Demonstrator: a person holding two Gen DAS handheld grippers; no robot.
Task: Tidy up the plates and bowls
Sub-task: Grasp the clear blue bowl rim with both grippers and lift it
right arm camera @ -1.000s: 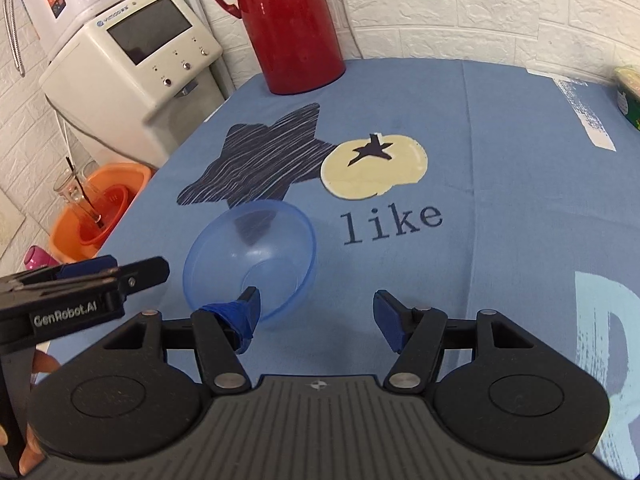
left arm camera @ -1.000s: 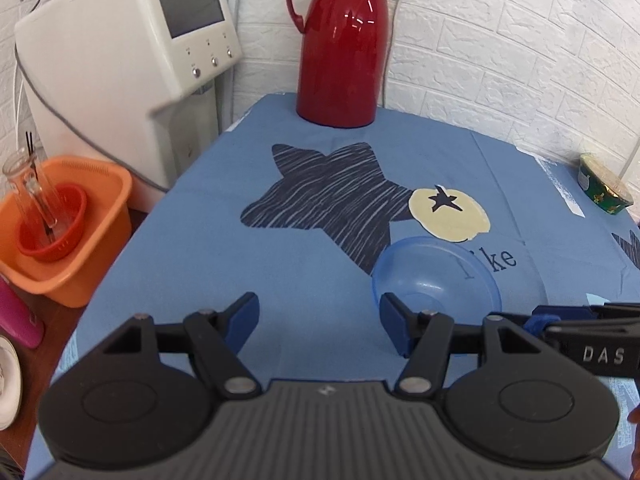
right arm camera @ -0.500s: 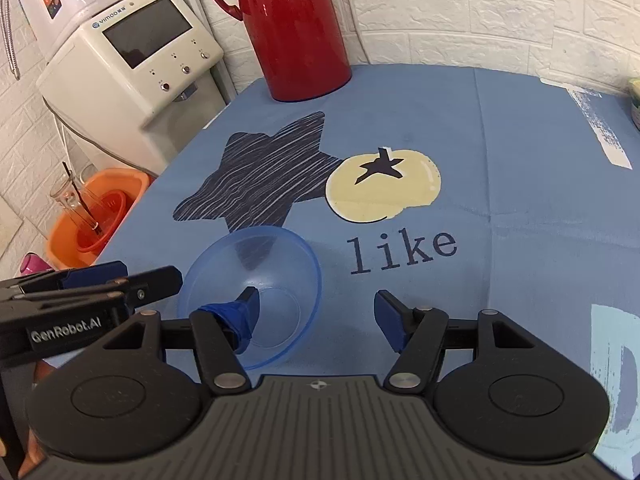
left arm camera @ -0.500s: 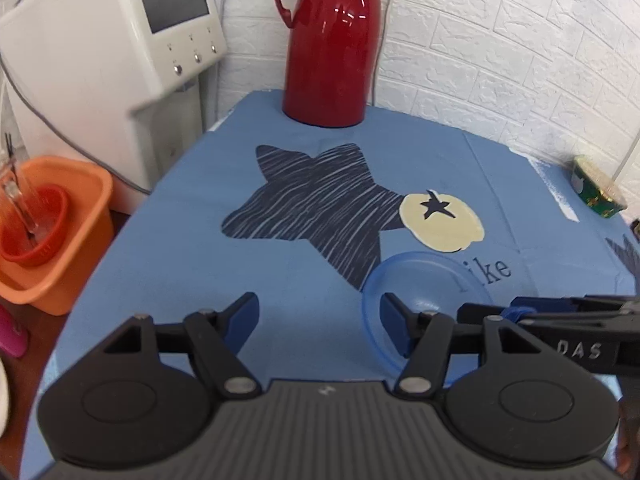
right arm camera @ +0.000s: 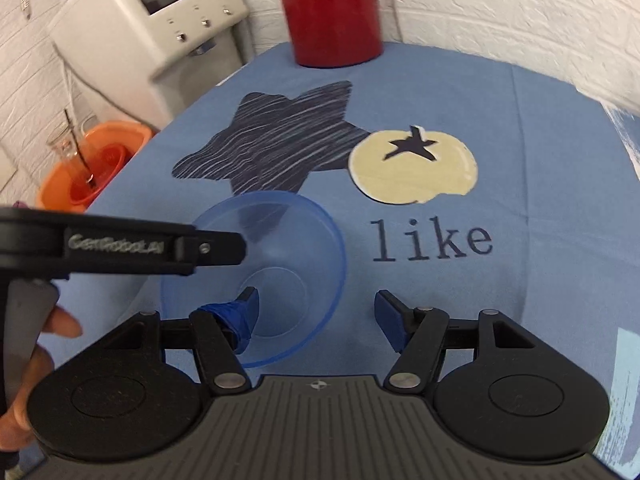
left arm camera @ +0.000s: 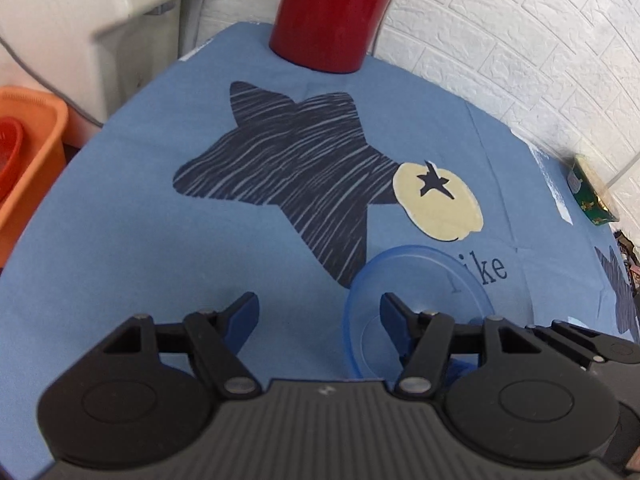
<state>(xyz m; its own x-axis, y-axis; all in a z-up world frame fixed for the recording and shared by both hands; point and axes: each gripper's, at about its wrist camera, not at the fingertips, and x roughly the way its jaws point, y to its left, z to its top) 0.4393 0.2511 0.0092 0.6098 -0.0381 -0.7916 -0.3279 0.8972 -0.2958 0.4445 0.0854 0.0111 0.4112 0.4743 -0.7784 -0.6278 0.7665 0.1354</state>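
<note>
Two grippers have closed in on one translucent blue bowl (right arm camera: 256,276) over the last second, and both cameras now sit lower and nearer the cloth. Right gripper (right arm camera: 316,312): jaws spread wide, its left finger (right arm camera: 240,316) inside the bowl, rim between the fingers, not clamped. Left gripper (left arm camera: 320,316): spread wide, empty, bowl behind its right finger. Judgement: pickup imminent, nothing organized yet. Largest to smallest: white brick wall (left arm camera: 520,40), blue star-print tablecloth (right arm camera: 480,100), white dispenser (right arm camera: 160,20) far left, red thermos (right arm camera: 332,12), orange basin (right arm camera: 92,160).
</note>
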